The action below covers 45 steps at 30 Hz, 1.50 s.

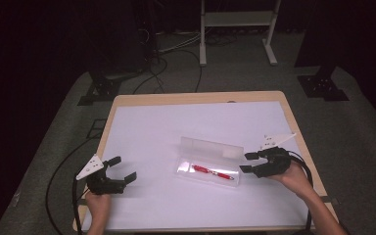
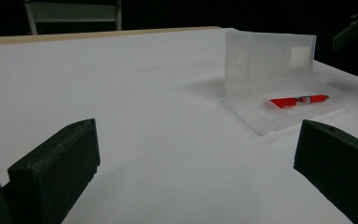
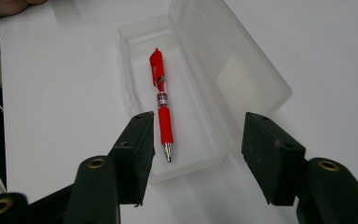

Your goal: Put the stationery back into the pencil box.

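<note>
Bench [image 1: 142,105] with a wooden edge carries a white sheet [image 1: 166,132] that covers nearly all of its top. Near the middle of the sheet, slightly to the right, lies a clear plastic case [image 1: 206,172] with its hinged lid [image 1: 210,147] raised upright along the far side. Inside the open tray lies a red pen [image 1: 212,172], flat along the case's length, with its metal tip toward the right end and its clip end toward the left.

Right claw [image 1: 247,162] hovers just beside the right end of the case, held by the person's right hand [image 1: 293,178]. Its jaws are spread apart and grip nothing. In the right gripper view the right claw [image 3: 196,144] looks along the case [image 3: 140,37] from the tip end: the two jaws stand either side of that end of the tray, and the pen [image 3: 161,102] points toward the camera with its tip between them, not touched by either jaw. The lid [image 3: 233,60] rises at the right of that view.

Left claw [image 1: 122,169] is at the near left of the sheet, well apart from the case, held by the person's left hand [image 1: 98,203]. Its jaws are also spread wide and hold nothing. In the left gripper view the left claw [image 2: 193,163] faces bare sheet, with the case [image 2: 261,119], lid [image 2: 268,58] and pen [image 2: 298,100] farther off to the right.
</note>
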### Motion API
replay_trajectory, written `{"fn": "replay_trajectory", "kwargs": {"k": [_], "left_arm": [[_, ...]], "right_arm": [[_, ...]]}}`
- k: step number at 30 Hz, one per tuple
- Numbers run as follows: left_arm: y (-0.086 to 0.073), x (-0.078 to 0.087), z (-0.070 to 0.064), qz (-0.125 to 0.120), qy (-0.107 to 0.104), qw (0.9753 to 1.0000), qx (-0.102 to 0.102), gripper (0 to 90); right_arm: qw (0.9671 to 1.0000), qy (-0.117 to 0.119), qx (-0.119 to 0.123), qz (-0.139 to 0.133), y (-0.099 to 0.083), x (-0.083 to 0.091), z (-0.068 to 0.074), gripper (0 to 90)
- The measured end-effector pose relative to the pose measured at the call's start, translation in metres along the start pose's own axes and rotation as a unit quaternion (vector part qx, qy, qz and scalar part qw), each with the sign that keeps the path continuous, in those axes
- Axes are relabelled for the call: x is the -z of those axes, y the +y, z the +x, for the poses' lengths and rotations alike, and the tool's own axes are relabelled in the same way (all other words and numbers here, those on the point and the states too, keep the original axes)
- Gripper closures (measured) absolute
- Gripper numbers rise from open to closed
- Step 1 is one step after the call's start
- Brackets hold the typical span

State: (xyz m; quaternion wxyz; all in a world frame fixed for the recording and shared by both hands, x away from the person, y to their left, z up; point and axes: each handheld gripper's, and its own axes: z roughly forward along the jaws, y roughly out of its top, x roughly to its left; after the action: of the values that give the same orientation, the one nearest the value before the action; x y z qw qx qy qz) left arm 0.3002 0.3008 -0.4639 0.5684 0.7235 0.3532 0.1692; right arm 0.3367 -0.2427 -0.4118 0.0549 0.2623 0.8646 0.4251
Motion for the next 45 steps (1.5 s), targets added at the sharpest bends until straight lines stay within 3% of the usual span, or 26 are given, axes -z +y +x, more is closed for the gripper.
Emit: {"fn": "replay_trajectory", "kwargs": {"k": [13,35,45], "left_arm": [[0.000,0.000,0.000,0.000,0.000,1.0000,0.001,0.0],[0.000,0.000,0.000,0.000,0.001,1.0000,0.001,0.0],[0.000,0.000,0.001,0.000,0.001,1.0000,0.003,0.0]], "right_arm": [[0.9997,-0.017,-0.016,-0.011,-0.017,0.012,-0.005,43.2],[0.9985,-0.033,-0.042,-0.006,-0.047,0.022,-0.010,43.4],[0.9980,-0.040,-0.048,-0.012,-0.053,0.028,-0.011,43.6]]}}
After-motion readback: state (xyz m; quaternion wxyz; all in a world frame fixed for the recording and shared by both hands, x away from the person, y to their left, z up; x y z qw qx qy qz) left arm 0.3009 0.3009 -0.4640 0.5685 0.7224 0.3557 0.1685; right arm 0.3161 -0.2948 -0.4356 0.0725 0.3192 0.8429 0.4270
